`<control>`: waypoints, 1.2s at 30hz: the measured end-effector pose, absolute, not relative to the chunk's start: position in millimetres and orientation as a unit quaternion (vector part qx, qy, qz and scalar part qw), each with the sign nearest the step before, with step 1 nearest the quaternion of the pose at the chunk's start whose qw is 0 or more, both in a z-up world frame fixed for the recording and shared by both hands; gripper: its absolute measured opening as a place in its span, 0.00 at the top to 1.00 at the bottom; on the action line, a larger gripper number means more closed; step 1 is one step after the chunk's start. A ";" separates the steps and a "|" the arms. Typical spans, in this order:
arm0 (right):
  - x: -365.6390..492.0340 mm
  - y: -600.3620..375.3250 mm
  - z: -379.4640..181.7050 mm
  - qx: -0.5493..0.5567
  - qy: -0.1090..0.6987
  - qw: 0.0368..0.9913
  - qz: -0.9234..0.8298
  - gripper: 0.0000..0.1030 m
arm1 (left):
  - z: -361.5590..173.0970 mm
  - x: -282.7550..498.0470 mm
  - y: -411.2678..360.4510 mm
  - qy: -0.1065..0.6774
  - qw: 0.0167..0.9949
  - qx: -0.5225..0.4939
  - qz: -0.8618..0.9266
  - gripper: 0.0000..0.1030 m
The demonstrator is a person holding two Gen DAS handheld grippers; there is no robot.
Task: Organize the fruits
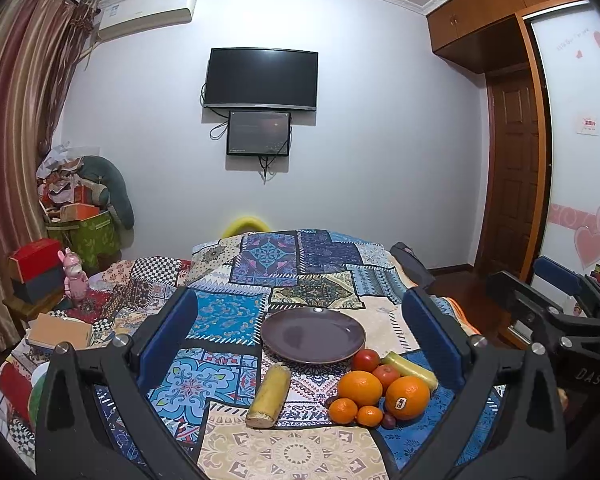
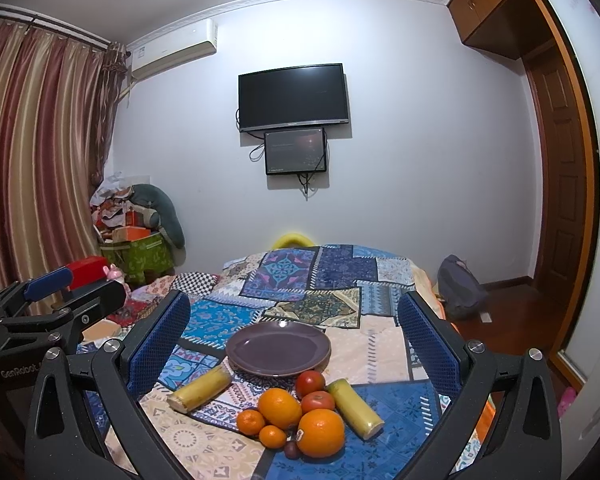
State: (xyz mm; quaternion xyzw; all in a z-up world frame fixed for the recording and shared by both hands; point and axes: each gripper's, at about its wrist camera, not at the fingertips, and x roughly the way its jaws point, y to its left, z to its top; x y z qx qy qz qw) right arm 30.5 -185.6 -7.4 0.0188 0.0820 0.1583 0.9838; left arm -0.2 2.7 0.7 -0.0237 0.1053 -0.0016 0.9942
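Right wrist: backpack (image 2: 460,288) on floor; left wrist: book (image 1: 62,330).

on the bed (image 2: 384,344), the fruit pile (image 2: 296,416) lies just before the plate (image 2: 278,348); one yellow stick (image 2: 200,388) lies left of the pile, another (image 2: 354,408) right.
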 end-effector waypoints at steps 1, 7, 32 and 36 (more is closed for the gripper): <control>30.3 -185.5 -7.1 0.019 0.082 0.984 0.158 0.00 | 0.7 -0.1 2.6 0.105 0.994 -0.024 -0.002 0.00; 30.1 -185.1 -6.3 0.018 0.081 0.984 0.158 0.00 | 0.2 -0.6 2.6 0.105 0.994 -0.023 -0.001 0.00; 43.8 -191.3 -19.7 0.016 0.100 0.983 0.152 0.00 | -15.8 16.9 -3.8 0.142 0.989 -0.023 -0.028 0.02; 54.1 -196.9 -34.4 0.008 0.128 0.980 0.154 0.03 | -28.8 32.7 -4.2 0.176 0.984 -0.022 -0.034 0.17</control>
